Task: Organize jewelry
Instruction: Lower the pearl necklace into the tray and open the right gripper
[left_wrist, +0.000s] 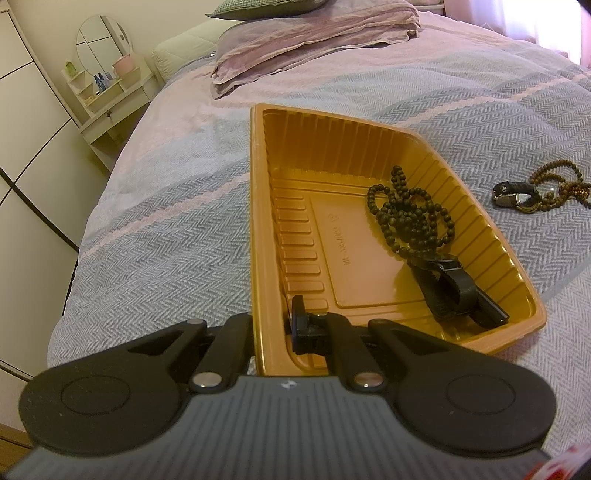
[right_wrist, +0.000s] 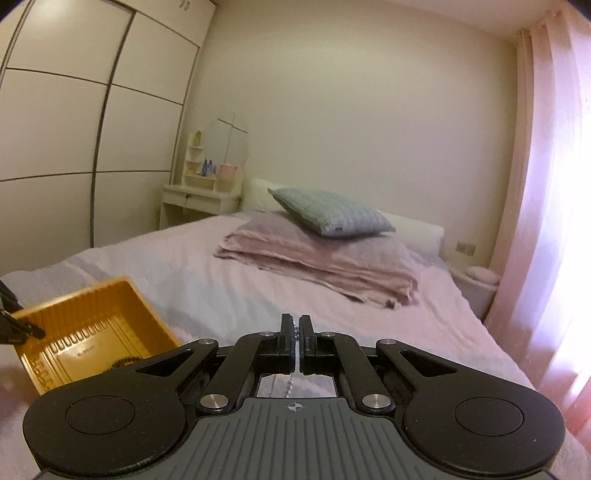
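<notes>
A gold plastic tray (left_wrist: 266, 229) lies on the bed. My left gripper (left_wrist: 271, 325) is shut on the tray's near left rim. Inside the tray lie a dark bead necklace (left_wrist: 406, 210) and a black strap item (left_wrist: 450, 291). On the blanket to the right of the tray lie a watch (left_wrist: 517, 194) and brown bead strands (left_wrist: 557, 181). My right gripper (right_wrist: 295, 328) is shut on a thin silver bead chain (right_wrist: 291, 380) that hangs down between its fingers, held above the bed to the right of the tray (right_wrist: 144, 306).
The bed has a grey and pink herringbone blanket (left_wrist: 166, 221), folded pink bedding (right_wrist: 317, 262) and a green pillow (right_wrist: 332, 212) at the head. A white vanity with a mirror (left_wrist: 107, 70) and a wardrobe (right_wrist: 74, 129) stand to the left. A pink curtain (right_wrist: 546, 184) hangs right.
</notes>
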